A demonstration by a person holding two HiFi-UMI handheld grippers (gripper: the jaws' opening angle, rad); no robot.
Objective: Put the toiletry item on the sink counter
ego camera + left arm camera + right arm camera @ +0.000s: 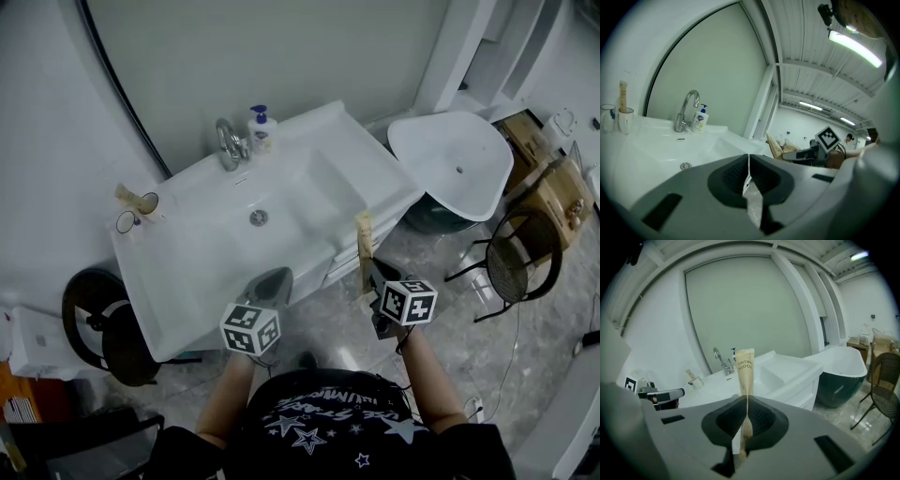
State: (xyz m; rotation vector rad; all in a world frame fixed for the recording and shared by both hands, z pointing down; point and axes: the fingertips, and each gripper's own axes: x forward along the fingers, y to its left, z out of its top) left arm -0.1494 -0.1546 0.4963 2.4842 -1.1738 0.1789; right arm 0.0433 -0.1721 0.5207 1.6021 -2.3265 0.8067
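Head view: I saw both claws held out in front of the sink counter [309, 187], over the floor by its front edge. The right claw [373, 277] carried a tan toothbrush packet [364, 246], which stood upright just beside the counter's front corner and was not on it. The left claw [271, 283] sat near the basin's front rim. A tap [228, 142] and a soap bottle [260, 128] stood at the back of the counter, and two cups [139, 210] at its left end. A white tub [450, 164] and a chair [516, 262] stood to the right.

Left gripper view: the jaws were together. Only a thin pale sliver showed at the seam, and I could not identify it.

Right gripper view: the jaws were clamped on the lower part of the packet. Its printed top rose above them, with the counter beyond.
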